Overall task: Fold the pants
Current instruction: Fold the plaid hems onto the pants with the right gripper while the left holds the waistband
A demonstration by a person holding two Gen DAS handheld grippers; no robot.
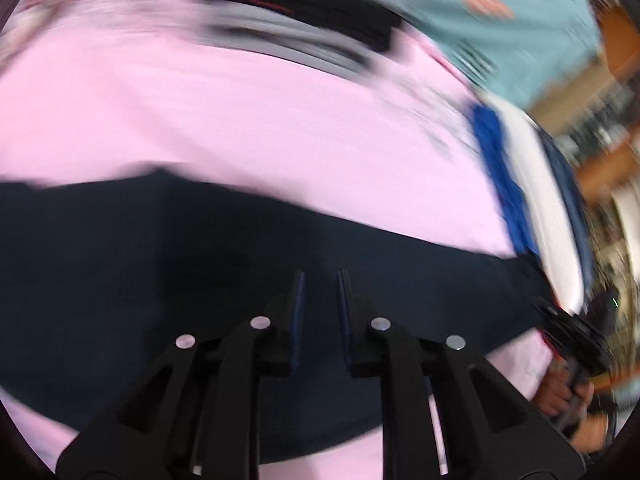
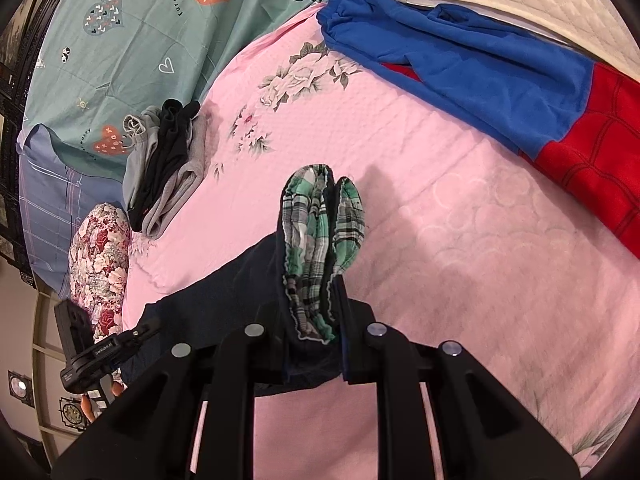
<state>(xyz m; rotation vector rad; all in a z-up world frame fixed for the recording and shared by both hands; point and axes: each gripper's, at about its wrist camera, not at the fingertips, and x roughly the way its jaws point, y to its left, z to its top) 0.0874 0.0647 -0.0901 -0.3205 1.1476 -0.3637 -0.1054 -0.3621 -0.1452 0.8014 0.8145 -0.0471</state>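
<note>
Writing reading "Turn off" ran along the teal sheet (image 2: 132, 40). Right gripper (image 2: 316, 320) jaws pinched the dark pants (image 2: 248, 280); left gripper (image 1: 320, 296) jaws stood apart, empty.

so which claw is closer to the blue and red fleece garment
Right. The right claw, shut on the dark navy pants, sits nearer the blue and red fleece garment; the left claw is farther on the opposite side.

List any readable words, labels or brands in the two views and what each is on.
"Turn off Wor…" on the green heart-print sheet, cut off beside the orange heart.
"worry", part of a line on that sheet by the lower orange heart; the rest is unreadable.
"GenRobot.AI", seemingly, on the left tongs; small.
Left wrist view: blurred, nothing readable.
</note>
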